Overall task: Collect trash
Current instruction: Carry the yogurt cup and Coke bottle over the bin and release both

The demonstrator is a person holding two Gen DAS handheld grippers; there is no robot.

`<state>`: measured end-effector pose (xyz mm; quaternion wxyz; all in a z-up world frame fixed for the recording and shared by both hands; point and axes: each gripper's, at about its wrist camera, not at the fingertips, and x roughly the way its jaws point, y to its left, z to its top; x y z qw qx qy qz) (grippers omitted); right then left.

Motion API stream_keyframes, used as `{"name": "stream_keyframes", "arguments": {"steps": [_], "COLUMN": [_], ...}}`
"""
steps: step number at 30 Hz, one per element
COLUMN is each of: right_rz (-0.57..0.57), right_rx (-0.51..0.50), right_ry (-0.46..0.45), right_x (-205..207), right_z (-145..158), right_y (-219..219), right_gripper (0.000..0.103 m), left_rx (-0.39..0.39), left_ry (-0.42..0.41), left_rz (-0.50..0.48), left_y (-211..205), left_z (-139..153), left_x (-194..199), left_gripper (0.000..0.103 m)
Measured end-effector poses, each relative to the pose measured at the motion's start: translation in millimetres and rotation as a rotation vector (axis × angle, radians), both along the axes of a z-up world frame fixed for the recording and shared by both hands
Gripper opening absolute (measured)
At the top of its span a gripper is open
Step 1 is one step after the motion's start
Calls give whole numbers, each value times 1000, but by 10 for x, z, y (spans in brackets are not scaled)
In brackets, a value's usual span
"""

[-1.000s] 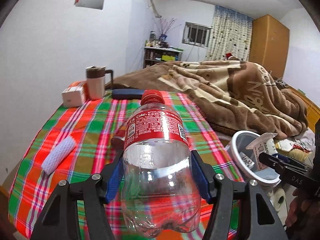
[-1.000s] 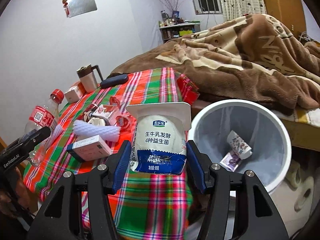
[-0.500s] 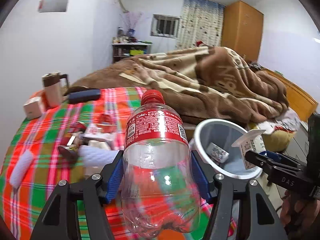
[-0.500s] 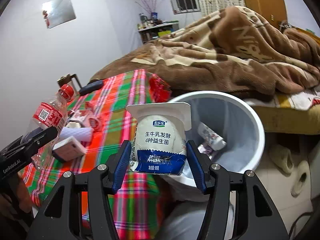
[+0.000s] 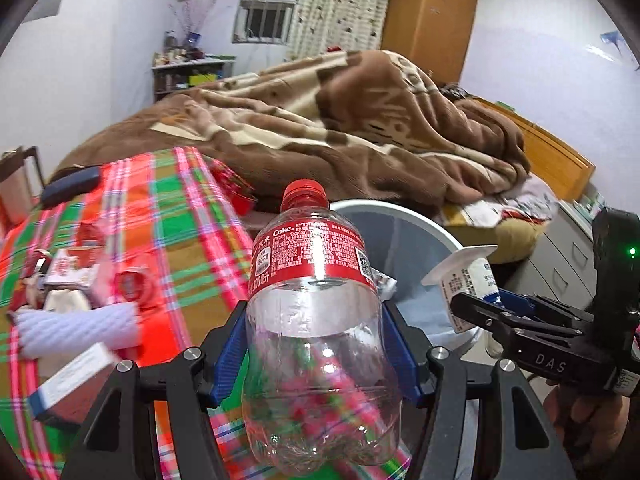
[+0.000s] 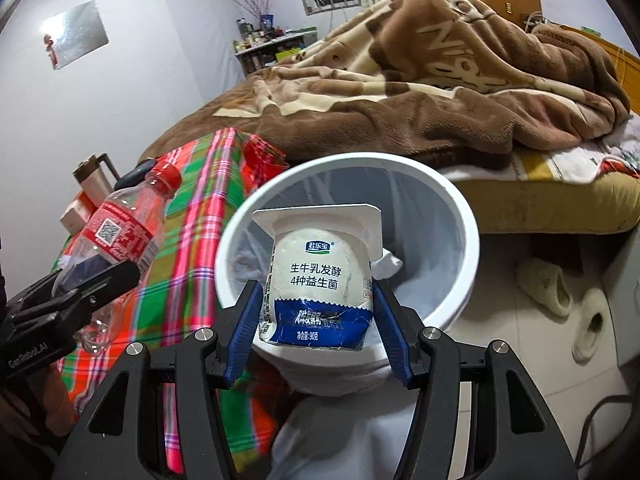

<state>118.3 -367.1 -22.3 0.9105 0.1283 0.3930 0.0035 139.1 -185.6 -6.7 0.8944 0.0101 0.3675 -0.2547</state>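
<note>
Both grippers have swung from the plaid-covered counter (image 5: pixel 176 216) toward the white bin (image 6: pixel 460 208). The left gripper (image 5: pixel 316 344) fingers clamp the empty Coke bottle (image 5: pixel 316 280); the right gripper (image 6: pixel 318 328) fingers clamp the yogurt cup (image 6: pixel 320 276), now above the bin mouth, apparently ready for release.

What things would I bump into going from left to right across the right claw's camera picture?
Left claw → Coke bottle → yogurt cup held over the white trash bin → slippers on the floor.
</note>
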Motion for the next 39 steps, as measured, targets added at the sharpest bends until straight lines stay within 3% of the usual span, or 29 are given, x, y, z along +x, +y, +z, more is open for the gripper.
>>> {"name": "stream_keyframes", "arguments": {"steps": [16,23,39], "right_rz": [-8,-19,13], "right_rx": [-18,-29,-24], "right_ry": [77,81,17], "right_x": [116,141,38], "right_z": [-179,-185,-13], "right_y": [-160,-197,-88], "right_gripper": [58,59,62], "left_rx": [1,-24,-10], "left_ry": [103,87,14], "left_rz": [-110,-133,-7], "left_y": [-478,-530,-171], "left_z": [-348,-319,-57], "left_x": [393,419,178], "left_gripper": [64,65,65]}}
